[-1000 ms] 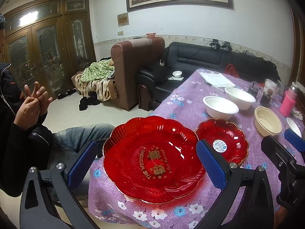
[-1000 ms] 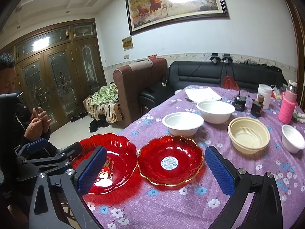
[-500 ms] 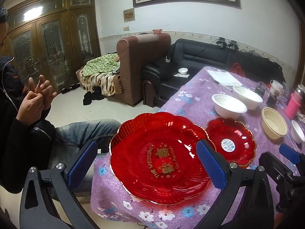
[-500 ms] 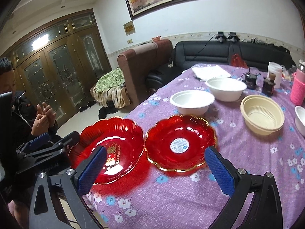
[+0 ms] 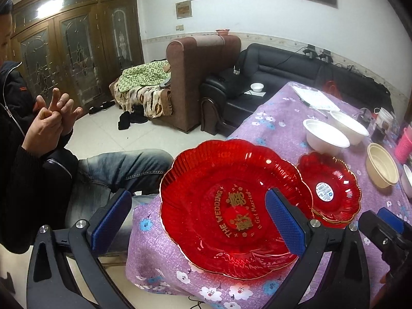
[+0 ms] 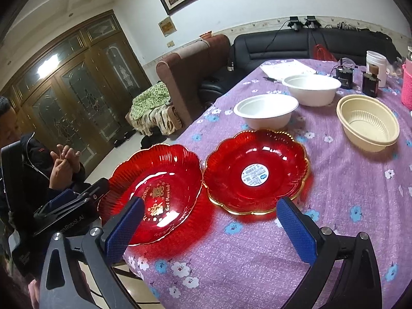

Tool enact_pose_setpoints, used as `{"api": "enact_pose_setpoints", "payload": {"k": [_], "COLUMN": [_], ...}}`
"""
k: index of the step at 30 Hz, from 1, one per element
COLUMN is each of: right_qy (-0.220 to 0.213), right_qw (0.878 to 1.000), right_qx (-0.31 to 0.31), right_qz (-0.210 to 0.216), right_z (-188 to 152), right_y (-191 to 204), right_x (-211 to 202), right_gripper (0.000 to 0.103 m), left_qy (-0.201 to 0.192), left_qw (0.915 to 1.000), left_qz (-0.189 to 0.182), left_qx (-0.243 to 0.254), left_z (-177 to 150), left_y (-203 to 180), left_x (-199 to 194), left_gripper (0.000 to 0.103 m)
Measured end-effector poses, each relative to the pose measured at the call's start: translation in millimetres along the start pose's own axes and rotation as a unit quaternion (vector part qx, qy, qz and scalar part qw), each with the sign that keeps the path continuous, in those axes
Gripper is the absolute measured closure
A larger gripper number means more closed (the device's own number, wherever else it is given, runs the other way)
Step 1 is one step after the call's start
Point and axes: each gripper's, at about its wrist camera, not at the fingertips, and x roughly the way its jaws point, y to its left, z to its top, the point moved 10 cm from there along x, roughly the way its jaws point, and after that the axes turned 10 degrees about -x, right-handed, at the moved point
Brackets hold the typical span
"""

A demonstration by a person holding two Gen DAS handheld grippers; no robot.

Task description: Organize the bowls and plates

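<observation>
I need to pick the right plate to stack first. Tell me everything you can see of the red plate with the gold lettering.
The red plate with gold lettering looks like translucent plastic, with a scalloped, gold-edged rim and ribbed sides. It lies flat, face up and empty at the table's near corner, its rim beside the smaller red plate.

Both grippers, left point(image 5: 199, 222) and right point(image 6: 211, 228), had black frames, silver screws and blue textured pads point(image 6: 296, 233); white lettering marked the left's side.
</observation>
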Motion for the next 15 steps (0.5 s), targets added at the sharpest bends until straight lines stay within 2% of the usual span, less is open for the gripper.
{"api": "enact_pose_setpoints", "payload": {"k": [15], "right_qy": [0.033], "right_qw": [0.999], "right_qx": [0.003], "right_qz": [-0.003], "right_z": [-8], "right_y": [11], "right_x": [27], "right_gripper": [0.001], "left_qy": [0.022], "left_qw": [0.9996], "left_qz": [-0.005], "left_qx": [-0.014], "left_z": [-7], "left_y": [12], "left_x": [15], "left_gripper": [0.000]}}
